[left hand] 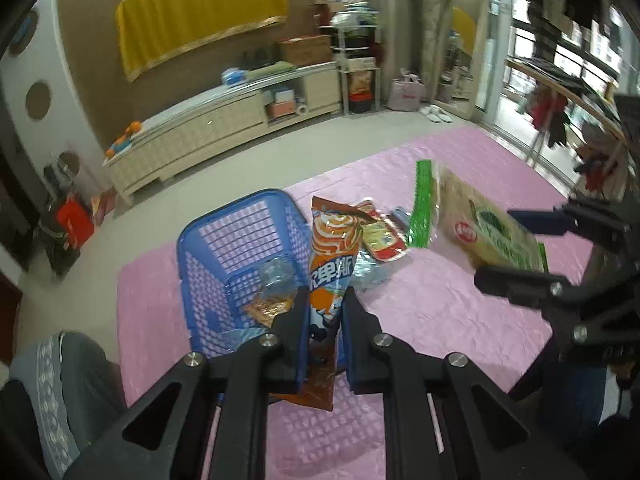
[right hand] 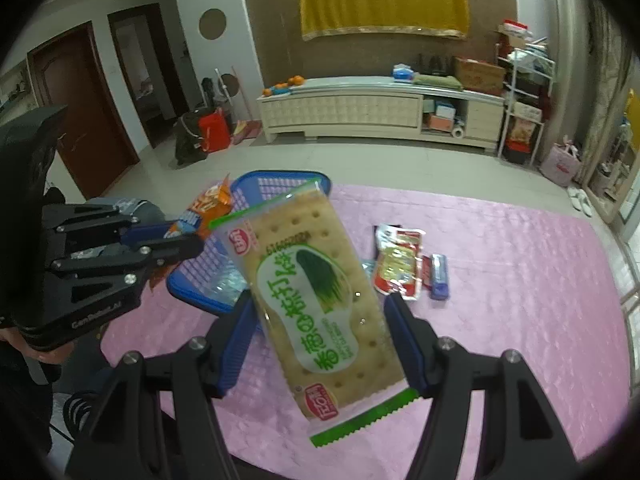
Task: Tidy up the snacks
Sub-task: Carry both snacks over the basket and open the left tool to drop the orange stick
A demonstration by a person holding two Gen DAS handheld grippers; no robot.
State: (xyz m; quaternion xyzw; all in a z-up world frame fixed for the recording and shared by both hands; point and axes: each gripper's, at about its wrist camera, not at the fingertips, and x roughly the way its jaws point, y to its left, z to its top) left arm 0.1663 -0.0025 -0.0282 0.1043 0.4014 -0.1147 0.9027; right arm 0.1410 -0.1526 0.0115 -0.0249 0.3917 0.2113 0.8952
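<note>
Two snack packets were held above the pink mat point(right hand: 500, 320).
Left gripper point(left hand: 324, 300), clamped on the orange packet point(left hand: 330, 252), was nearer the blue basket point(left hand: 224, 248); right gripper point(right hand: 320, 312) clasped the cracker pack point(right hand: 320, 300) across its width, long axis pointing basketward.

Cracker pack point(right hand: 320, 304): green Chinese "香葱苏打", small illegible Latin line, red logo, printed digits blurred. Orange snack bag point(left hand: 326, 280): white Chinese characters, partly readable. Left gripper point(right hand: 172, 236) body: "Gen Robot.AI".

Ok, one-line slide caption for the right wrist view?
Right gripper holds a cracker packet above the pink mat, blue basket behind.
</note>
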